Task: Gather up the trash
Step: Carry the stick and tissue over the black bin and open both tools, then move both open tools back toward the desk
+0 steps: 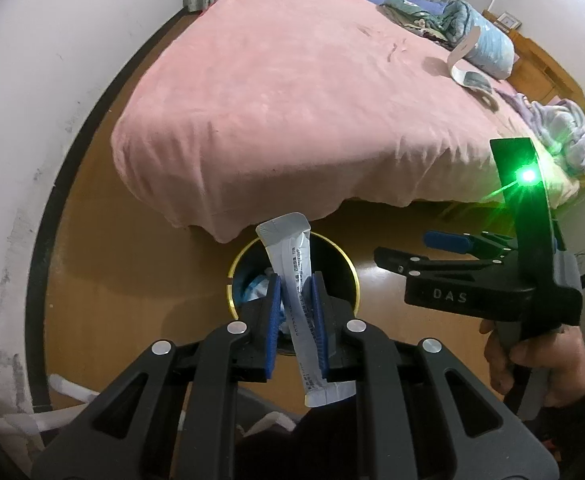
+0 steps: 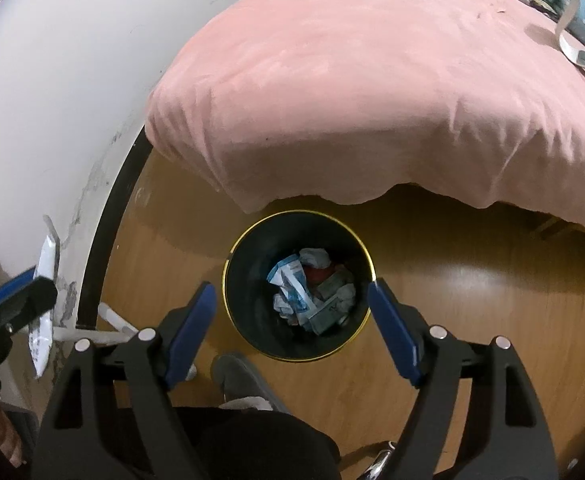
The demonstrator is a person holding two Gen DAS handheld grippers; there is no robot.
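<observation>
- Our left gripper (image 1: 296, 320) pinches a long, narrow white sachet (image 1: 297, 276) between its blue pads (image 1: 273, 320), tilted slightly, one end sticking up past the fingertips and the other hanging down toward us.
- The sachet is pale grey-white with a crimped, sealed top and a line of small dark print down its length; the print is too small to read.
- In the left wrist view the sachet hangs directly above the mouth of a trash bin (image 1: 234, 276), not inside it.
- Our right gripper (image 2: 292, 312) is spread wide with nothing between its blue pads (image 2: 190, 332), and it points down over the same bin (image 2: 248, 264).
- The bin is round and dark with a thin gold rim, standing on the floor just in front of the bed's corner.
- Inside lies crumpled trash (image 2: 312, 292): white paper, blue-and-white wrappers, something red underneath.
- The floor (image 2: 472, 300) is glossy brown wood with a soft glare.
- A foot in a grey slipper (image 2: 236, 376) rests on the floor just beside the bin, near us.
- A hand (image 1: 532, 364) grips the right gripper's handle, which shows a green light (image 1: 527, 176).
- The bed (image 1: 292, 100) is covered by a pink blanket that drapes over its edge.
- At the far end sit folded bedding (image 1: 452, 20), a curled white strip (image 1: 462, 54) and a lilac cloth (image 1: 560, 124).
- A white wall (image 1: 52, 80) with a dark baseboard and scuffed paint curves along the left.
</observation>
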